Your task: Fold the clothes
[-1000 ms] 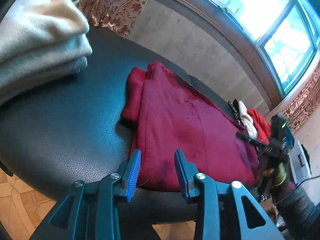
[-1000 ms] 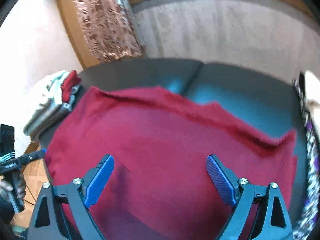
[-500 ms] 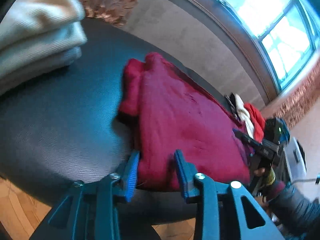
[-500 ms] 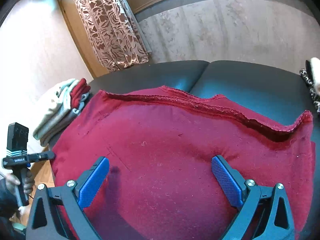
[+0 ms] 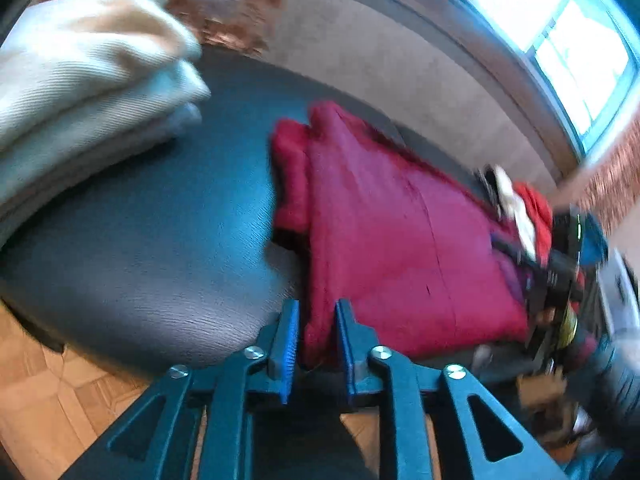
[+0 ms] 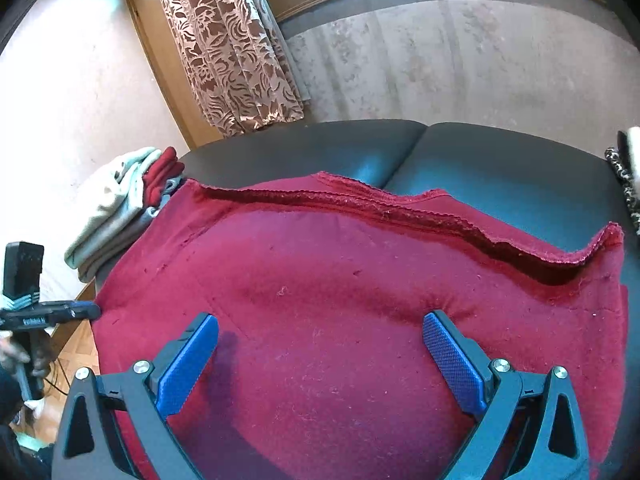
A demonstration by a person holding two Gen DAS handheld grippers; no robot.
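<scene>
A dark red garment [image 5: 400, 240] lies spread flat on a black padded surface [image 5: 160, 220]. My left gripper [image 5: 318, 320] is at its near left corner. Its jaws are closing, and the bunched red edge fills the gap between the blue pads. In the right wrist view the same red garment [image 6: 340, 280] covers most of the frame, its far hem wavy and slightly raised. My right gripper [image 6: 320, 320] hovers over its middle, jaws wide open with nothing pinched. The left gripper [image 6: 94, 311] shows at the garment's left edge, held by a hand.
A stack of folded cream clothes [image 5: 80, 80] sits at the left end of the surface, seen also as the stack [image 6: 108, 208] with a red piece in it. More loose clothes [image 5: 520, 204] lie at the right end. A patterned curtain [image 6: 232, 60] hangs behind; wooden floor [image 5: 40, 380] lies below.
The left jaws have narrowed from wide apart to pinching the red garment's near corner, and that view has blurred with a small lift. The right jaws spread slightly wider.
</scene>
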